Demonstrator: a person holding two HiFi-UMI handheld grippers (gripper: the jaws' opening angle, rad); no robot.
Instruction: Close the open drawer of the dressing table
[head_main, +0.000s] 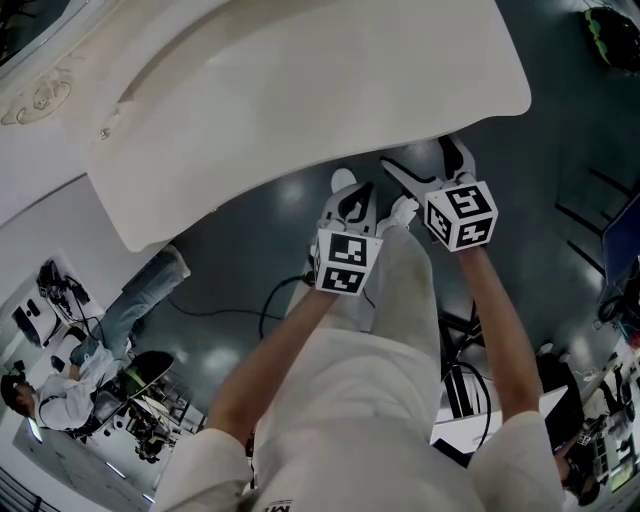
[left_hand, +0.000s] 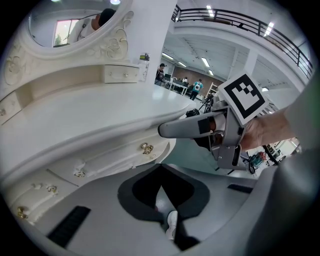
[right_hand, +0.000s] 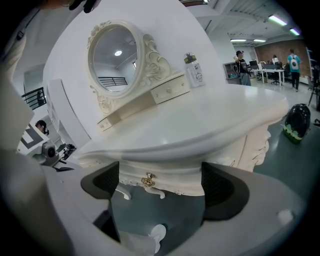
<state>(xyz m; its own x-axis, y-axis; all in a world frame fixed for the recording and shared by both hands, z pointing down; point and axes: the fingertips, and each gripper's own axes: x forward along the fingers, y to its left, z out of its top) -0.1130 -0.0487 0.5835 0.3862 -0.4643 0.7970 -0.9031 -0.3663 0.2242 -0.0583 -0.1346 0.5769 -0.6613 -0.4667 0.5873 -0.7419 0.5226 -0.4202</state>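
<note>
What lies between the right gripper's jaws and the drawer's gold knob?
Nothing. In the right gripper view the stretch from the right gripper to the gold knob is bare; only floor shows below.

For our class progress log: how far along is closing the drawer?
Done, it seems: the drawer sits in under the tabletop, no gap showing. In hand: nothing; the right gripper is open, facing the knob without touching, and the left gripper is shut and empty. Left: probably only backing away.
</note>
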